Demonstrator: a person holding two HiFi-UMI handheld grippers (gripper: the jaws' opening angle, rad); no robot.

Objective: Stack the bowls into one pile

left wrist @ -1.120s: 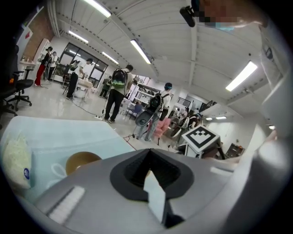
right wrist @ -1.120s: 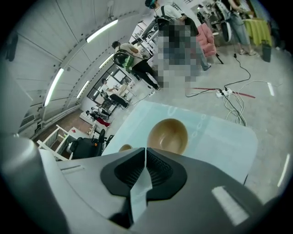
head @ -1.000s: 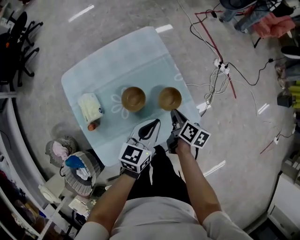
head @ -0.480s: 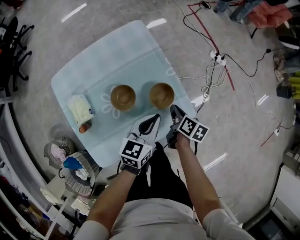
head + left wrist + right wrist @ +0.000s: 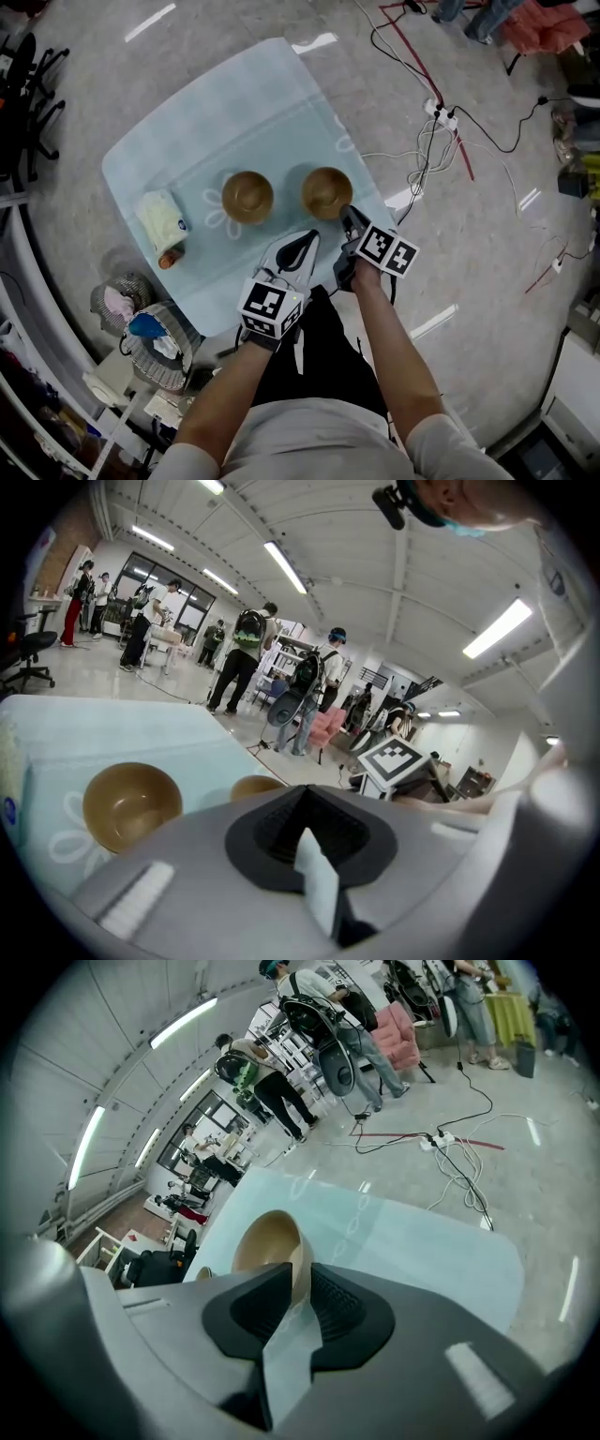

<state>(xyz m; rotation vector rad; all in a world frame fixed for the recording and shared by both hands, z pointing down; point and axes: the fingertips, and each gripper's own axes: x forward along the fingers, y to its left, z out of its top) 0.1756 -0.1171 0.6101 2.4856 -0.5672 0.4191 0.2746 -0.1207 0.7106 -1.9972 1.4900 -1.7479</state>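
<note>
Both empty: left bowl (image 5: pixel 247 196) apart; right gripper (image 5: pixel 347 215) pinches right bowl (image 5: pixel 324 189) at rim; left gripper (image 5: pixel 307 240) clenched.

Right gripper view: near wall of the right bowl (image 5: pixel 272 1241) drops behind the right gripper (image 5: pixel 299 1275). Its rim sits in the jaw gap, can't tell if the pads press it. Left bowl (image 5: pixel 202 1273) is just a sliver past the housing. Left gripper view: right bowl mostly behind the left gripper (image 5: pixel 302 787) body. Head view: packet (image 5: pixel 159 225) label too small to read.
</note>
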